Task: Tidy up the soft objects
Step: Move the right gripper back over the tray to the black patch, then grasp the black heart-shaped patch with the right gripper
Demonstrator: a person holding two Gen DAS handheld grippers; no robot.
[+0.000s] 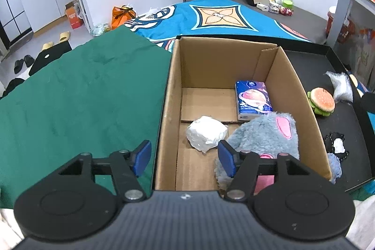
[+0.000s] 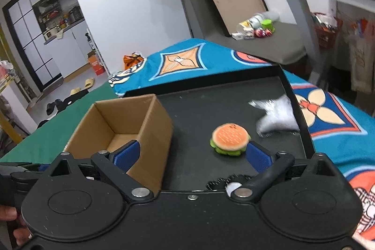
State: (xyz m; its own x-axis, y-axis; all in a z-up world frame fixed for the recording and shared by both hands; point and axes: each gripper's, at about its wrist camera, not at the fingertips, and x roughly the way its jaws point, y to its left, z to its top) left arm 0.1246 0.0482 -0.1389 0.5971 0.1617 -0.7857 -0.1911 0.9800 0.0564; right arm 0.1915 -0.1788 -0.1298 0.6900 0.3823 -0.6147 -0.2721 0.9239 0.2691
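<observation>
An open cardboard box (image 1: 173, 95) holds a blue tissue pack (image 1: 253, 98), a white wrapped bundle (image 1: 207, 132) and a grey plush toy (image 1: 267, 132). My left gripper (image 1: 185, 159) is open and empty above the box's near left corner. A plush hamburger (image 1: 321, 101) lies on the black tray (image 1: 311, 55) right of the box. In the right wrist view the hamburger (image 2: 229, 138) lies just ahead of my open, empty right gripper (image 2: 193, 155), beside the box (image 2: 150, 130). A clear plastic bag (image 2: 276, 117) lies behind it.
A small black-and-white soft item (image 1: 337, 144) and a blue fuzzy item (image 1: 334, 166) lie on the tray at the box's near right. A green cloth (image 1: 82, 97) lies left of the box. A patterned blue blanket (image 1: 211, 18) lies behind.
</observation>
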